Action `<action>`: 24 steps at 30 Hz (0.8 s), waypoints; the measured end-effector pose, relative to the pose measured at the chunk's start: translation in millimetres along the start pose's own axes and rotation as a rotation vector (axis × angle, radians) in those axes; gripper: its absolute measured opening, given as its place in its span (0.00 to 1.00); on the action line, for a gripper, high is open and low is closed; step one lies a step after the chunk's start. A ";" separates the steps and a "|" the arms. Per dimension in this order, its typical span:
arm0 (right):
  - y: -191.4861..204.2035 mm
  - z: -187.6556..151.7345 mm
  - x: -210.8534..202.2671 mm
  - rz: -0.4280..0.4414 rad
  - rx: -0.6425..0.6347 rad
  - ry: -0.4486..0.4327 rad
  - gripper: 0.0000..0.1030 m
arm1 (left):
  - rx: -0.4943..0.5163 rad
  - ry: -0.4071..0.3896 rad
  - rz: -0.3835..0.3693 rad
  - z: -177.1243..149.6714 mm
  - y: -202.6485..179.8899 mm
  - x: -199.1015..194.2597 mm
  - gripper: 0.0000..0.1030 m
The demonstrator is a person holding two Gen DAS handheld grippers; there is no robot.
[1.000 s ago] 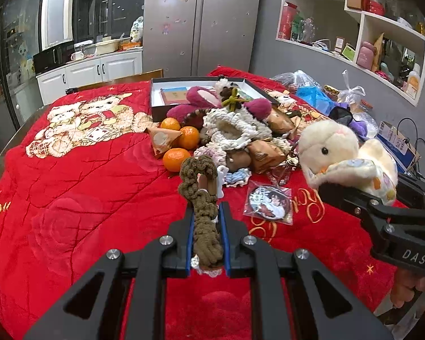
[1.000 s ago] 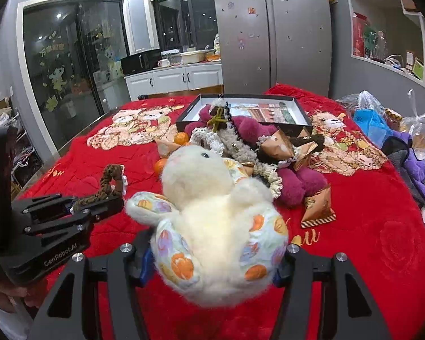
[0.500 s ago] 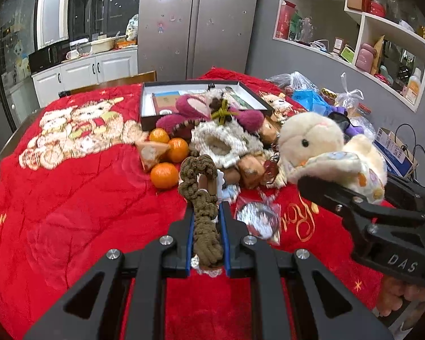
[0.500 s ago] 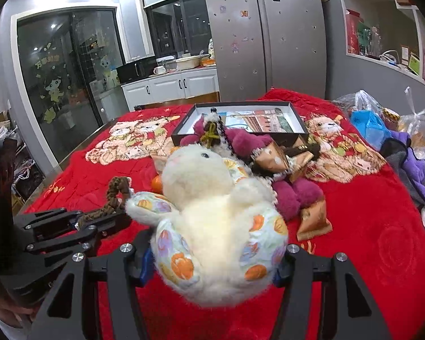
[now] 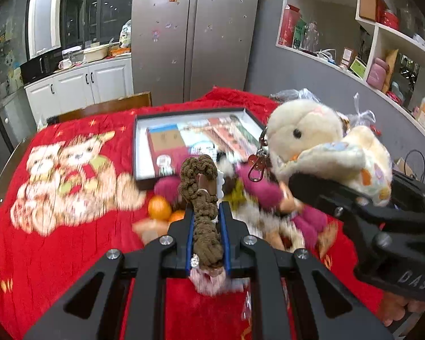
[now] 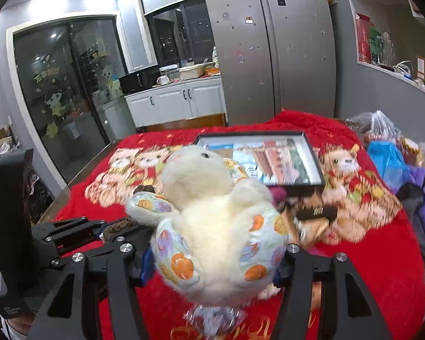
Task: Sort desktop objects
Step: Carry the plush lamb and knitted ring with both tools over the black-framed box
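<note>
Two grippers show. The left gripper [image 5: 206, 221], at the bottom middle, is squeezed nearly closed on one brown knitted toy [image 5: 201, 195]. The right gripper [image 6: 212, 257] stands about half open, pinching one cream plush chick [image 6: 212, 221] in a flowery outfit. Two oranges [image 5: 159, 207] sit mid-frame among a blurry pile. One black-rimmed shallow box [image 5: 184, 138] lies behind them. A red blanket with teddy bears [image 5: 70, 175] covers the bench. One silver fridge [image 5: 192, 34] stands at the top; white shelves [image 5: 382, 34] are at the upper right.
</note>
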State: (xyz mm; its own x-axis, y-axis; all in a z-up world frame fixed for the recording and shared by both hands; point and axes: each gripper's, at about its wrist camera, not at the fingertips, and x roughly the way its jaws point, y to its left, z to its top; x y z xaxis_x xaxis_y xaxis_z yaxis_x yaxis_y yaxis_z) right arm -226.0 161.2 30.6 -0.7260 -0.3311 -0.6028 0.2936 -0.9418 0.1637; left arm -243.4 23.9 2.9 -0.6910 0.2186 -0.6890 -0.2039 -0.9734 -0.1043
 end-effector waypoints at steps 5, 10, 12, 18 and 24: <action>-13.5 38.9 34.1 -0.049 -0.024 0.021 0.59 | 0.026 0.023 0.016 44.6 6.2 42.5 0.16; -38.9 68.9 85.4 -0.084 -0.019 0.060 0.59 | 0.018 0.063 0.025 79.1 17.9 105.3 0.16; -48.7 79.5 113.1 -0.107 -0.029 0.084 0.59 | -0.003 0.082 0.016 92.9 25.6 131.6 0.16; -73.0 95.2 188.5 -0.150 -0.044 0.170 0.59 | -0.042 0.122 0.022 112.6 48.4 192.5 0.16; -87.9 87.3 222.8 -0.148 -0.039 0.209 0.59 | -0.057 0.180 0.022 99.1 68.4 228.5 0.16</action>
State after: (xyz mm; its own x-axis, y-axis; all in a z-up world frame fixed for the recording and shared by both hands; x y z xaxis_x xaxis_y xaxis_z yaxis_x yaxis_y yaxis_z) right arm -467.8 165.2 -49.9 -0.6194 -0.1666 -0.7672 0.2204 -0.9748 0.0338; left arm -484.0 14.0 -90.6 -0.5588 0.1861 -0.8082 -0.1470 -0.9813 -0.1243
